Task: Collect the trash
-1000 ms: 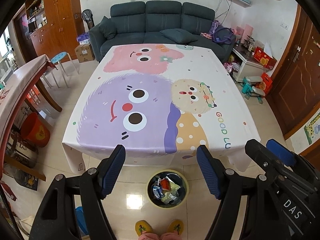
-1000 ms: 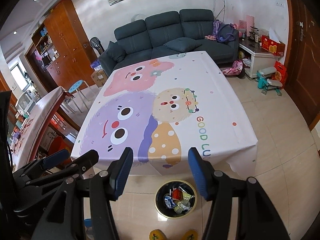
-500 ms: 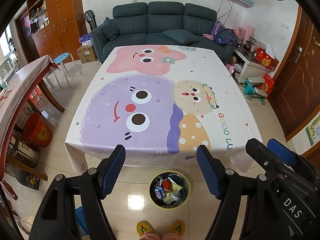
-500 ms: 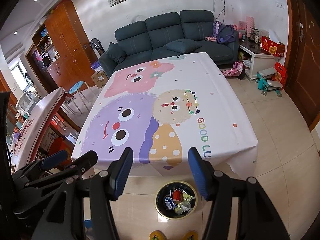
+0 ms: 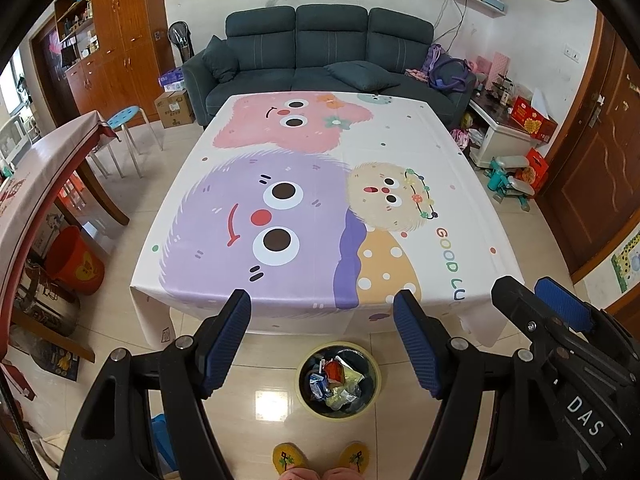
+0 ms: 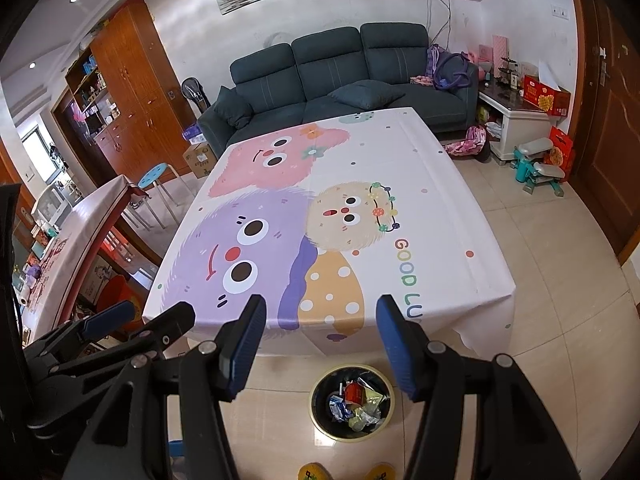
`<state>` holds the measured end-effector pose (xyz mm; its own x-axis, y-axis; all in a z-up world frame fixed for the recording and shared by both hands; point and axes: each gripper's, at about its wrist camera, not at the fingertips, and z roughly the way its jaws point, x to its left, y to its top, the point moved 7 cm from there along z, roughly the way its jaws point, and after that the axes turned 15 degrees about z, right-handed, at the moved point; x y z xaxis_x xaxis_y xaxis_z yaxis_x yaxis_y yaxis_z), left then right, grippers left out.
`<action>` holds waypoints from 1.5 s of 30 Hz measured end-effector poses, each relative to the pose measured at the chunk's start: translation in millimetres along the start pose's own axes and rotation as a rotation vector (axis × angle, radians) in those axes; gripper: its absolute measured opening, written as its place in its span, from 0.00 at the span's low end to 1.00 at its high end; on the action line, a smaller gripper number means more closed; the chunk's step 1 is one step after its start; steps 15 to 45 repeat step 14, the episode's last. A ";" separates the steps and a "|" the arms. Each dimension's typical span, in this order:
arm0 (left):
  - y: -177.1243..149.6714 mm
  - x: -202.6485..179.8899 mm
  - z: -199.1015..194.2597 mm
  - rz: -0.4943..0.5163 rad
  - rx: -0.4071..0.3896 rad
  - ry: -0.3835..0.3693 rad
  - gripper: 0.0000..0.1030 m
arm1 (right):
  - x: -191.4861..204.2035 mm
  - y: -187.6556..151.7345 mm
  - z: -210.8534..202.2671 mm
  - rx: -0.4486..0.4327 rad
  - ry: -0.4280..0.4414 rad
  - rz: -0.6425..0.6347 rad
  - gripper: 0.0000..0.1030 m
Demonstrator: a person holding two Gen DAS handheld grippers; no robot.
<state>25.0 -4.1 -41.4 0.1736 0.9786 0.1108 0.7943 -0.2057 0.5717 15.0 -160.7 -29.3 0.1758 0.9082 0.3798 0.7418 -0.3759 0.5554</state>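
Observation:
A round bin [image 5: 339, 382] with a yellow rim stands on the floor in front of the table and holds several crumpled wrappers [image 5: 334, 380]. It shows in the right wrist view too, as the bin [image 6: 353, 402]. My left gripper [image 5: 322, 312] hangs open above the table's near edge with nothing between its blue pads. My right gripper [image 6: 321, 314] is open and empty as well, beside the left one. The table [image 5: 400, 136] wears a cartoon cloth with no loose trash on it.
A dark sofa [image 5: 320, 52] stands behind the table. A second table [image 5: 36, 176], a blue stool [image 5: 125, 114] and a red bucket [image 5: 76, 260] are at the left. Boxes and toys [image 5: 520, 176] crowd the right wall by a door. A person's slippers [image 5: 320, 458] are below the bin.

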 end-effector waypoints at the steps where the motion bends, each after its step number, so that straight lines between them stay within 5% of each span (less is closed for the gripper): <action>1: 0.0 0.0 0.0 0.000 0.000 0.000 0.70 | -0.1 0.2 -0.1 -0.001 0.000 -0.001 0.56; 45: -0.5 -1.8 -1.8 0.002 0.003 0.011 0.70 | 0.1 0.0 0.2 0.001 0.002 -0.001 0.56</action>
